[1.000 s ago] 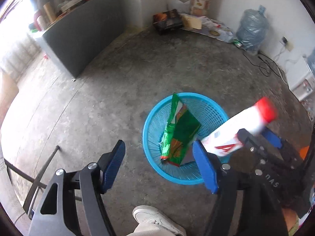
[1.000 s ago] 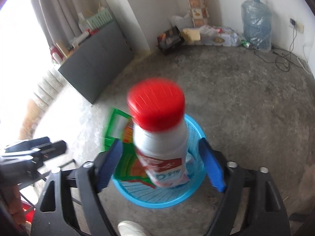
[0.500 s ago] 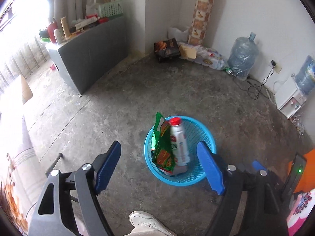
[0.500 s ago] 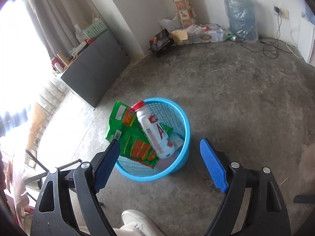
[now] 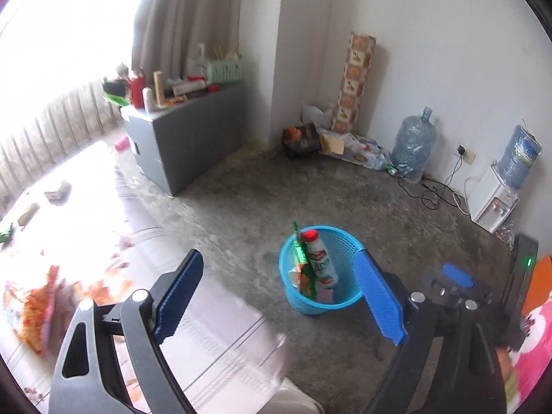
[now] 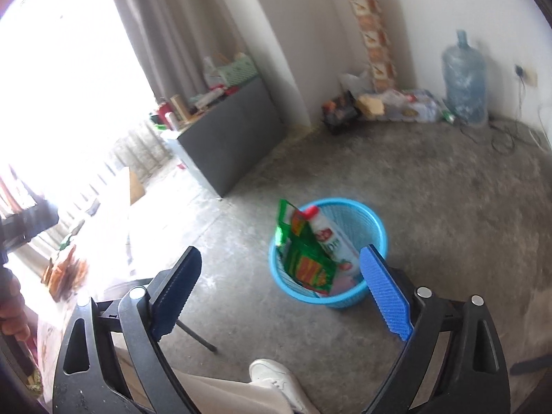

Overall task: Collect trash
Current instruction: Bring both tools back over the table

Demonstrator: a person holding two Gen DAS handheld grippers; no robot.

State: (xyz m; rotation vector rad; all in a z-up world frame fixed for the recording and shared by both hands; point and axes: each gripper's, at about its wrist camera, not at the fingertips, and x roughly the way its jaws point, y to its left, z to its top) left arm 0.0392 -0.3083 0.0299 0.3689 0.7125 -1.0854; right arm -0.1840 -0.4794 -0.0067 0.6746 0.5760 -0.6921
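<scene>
**Bottle binned, both tongs empty**

Left wrist view: left tongs spread wide, jaws having just been opening, nothing between the pads. Beyond them, on the concrete floor, a blue basket now holding the bottle, red cap up, leaning beside a green wrapper. A second ago the bottle was tipping in over the rim in the right tongs; now lying loose inside. Basket far smaller in frame than before, so a pull up and away. At lower left, a pale counter with orange scraps, blurred. Right tongs seen at the right edge, only partly.

Right wrist view: right tongs likewise wide, jaws having just been opening, gripping nothing. Bottle and wrapper standing in the basket, wrapper top poking above the rim. A shoe at bottom centre.

Meaning for the task: this drop judged complete, both tongs free; the orange litter on the counter looks like a likely next pick, though too blurred to name.
</scene>
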